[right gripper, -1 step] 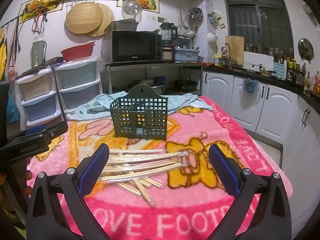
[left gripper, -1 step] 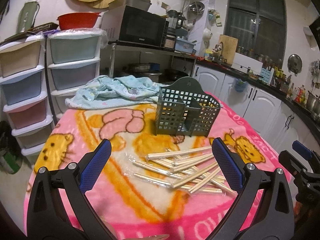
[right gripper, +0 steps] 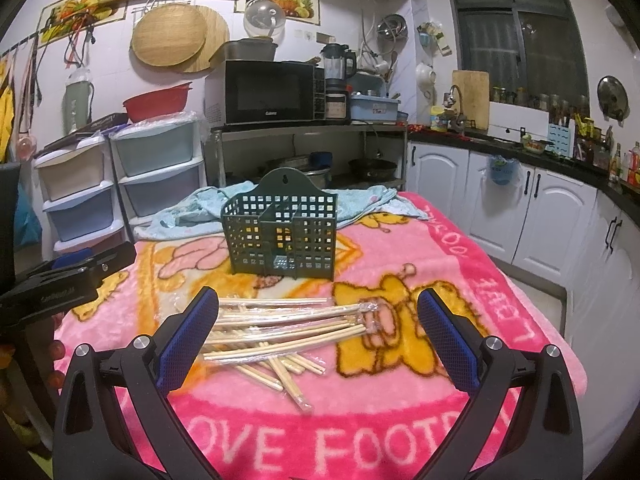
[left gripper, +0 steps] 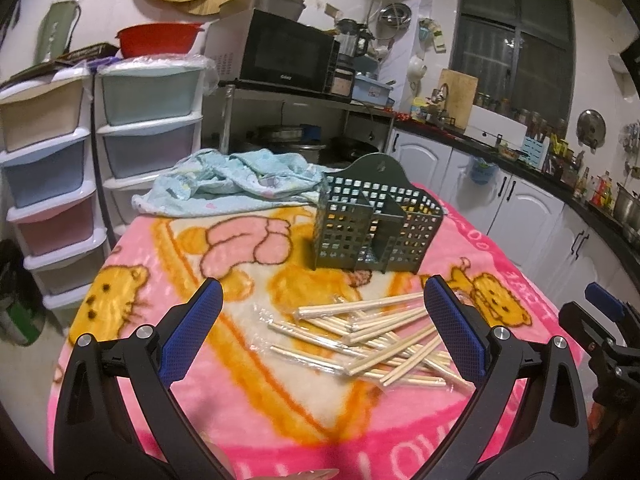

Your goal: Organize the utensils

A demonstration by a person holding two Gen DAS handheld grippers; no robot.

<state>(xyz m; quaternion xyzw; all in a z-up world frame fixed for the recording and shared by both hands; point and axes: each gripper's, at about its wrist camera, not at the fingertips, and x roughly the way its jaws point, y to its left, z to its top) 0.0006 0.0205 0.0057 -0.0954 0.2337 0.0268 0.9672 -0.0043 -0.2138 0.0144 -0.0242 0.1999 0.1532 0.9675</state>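
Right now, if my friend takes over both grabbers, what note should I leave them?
Left gripper: open, empty, above the table in front of the chopstick pile.
Right gripper: open, empty, facing the same pile from the other side.
The pale wooden chopsticks, some in clear plastic wrap, lie scattered on the pink cartoon blanket.
The dark green plastic lattice utensil basket stands upright behind them; no chopsticks show inside it.
Done: nothing yet.
Left: pick up the chopsticks and stand them in the basket.
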